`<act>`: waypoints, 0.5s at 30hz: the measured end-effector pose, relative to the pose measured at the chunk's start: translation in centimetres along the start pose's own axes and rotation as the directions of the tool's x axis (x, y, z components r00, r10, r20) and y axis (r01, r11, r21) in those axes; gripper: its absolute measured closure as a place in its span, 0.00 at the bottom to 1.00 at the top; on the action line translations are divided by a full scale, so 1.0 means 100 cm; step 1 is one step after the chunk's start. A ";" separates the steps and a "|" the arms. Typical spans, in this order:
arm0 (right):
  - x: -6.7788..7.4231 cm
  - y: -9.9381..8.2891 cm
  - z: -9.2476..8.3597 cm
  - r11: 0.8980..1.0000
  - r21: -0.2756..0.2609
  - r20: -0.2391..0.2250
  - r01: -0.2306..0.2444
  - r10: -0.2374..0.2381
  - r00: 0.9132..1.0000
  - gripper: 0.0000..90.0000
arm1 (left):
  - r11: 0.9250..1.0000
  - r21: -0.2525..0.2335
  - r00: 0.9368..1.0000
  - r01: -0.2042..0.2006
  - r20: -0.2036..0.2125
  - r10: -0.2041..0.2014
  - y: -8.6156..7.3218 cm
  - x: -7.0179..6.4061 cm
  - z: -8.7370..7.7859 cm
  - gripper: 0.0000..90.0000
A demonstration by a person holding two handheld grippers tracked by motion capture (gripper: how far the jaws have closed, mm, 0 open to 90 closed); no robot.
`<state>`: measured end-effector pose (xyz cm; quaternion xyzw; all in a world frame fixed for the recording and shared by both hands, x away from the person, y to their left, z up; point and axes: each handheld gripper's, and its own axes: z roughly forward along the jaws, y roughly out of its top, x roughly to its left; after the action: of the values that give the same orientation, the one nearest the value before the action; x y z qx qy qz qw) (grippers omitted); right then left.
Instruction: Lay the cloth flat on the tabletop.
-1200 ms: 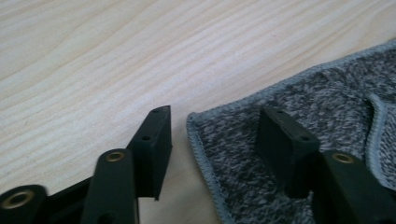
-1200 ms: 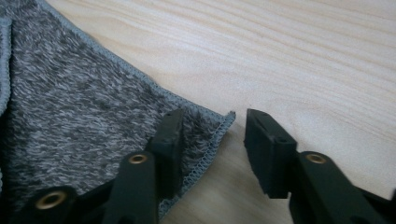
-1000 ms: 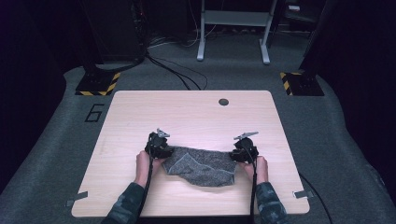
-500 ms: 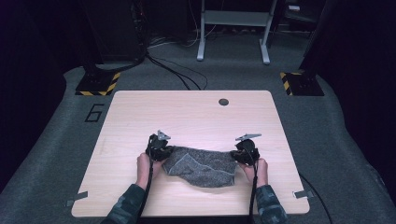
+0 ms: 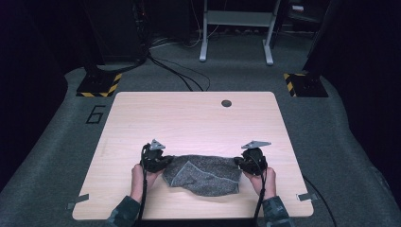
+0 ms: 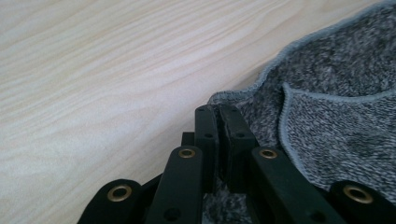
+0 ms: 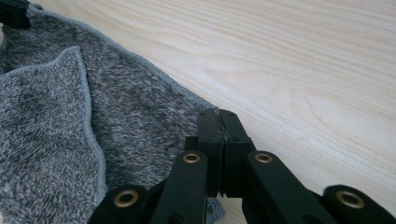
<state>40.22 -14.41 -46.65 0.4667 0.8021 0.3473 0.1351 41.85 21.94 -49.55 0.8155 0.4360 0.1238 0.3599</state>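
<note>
A grey cloth (image 5: 204,175) is held at the near edge of the worktop (image 5: 189,118), its long axis running left to right. Each end is pinched in closed jaws: left gripper (image 5: 163,162) at the cloth's left corner, right gripper (image 5: 239,165) at its right. Lifting looks to be in hand; an even raise of both corners is called for next.

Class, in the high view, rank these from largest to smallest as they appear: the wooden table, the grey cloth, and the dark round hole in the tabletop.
1. wooden table
2. grey cloth
3. dark round hole
Each differs plainly, so nearness to the camera does not change the order.
</note>
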 end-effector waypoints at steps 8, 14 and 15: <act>-0.016 0.034 0.013 1.000 0.004 0.030 0.026 -0.026 0.999 1.00 | 1.000 -0.004 0.996 -0.024 -0.084 0.024 0.037 0.022 0.013 0.97; -0.034 0.122 -0.003 0.992 -0.097 0.144 0.085 -0.070 0.987 1.00 | 0.982 -0.156 0.969 -0.110 -0.236 0.071 0.130 0.039 -0.020 0.97; -0.032 0.139 -0.014 0.984 -0.135 0.168 0.113 -0.089 0.982 1.00 | 0.969 -0.198 0.959 -0.145 -0.269 0.088 0.144 0.036 -0.034 0.97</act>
<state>50.25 -13.23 -36.52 0.4408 0.7840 0.3580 0.2506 51.17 21.24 -37.51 0.7728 0.4140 0.2965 0.3787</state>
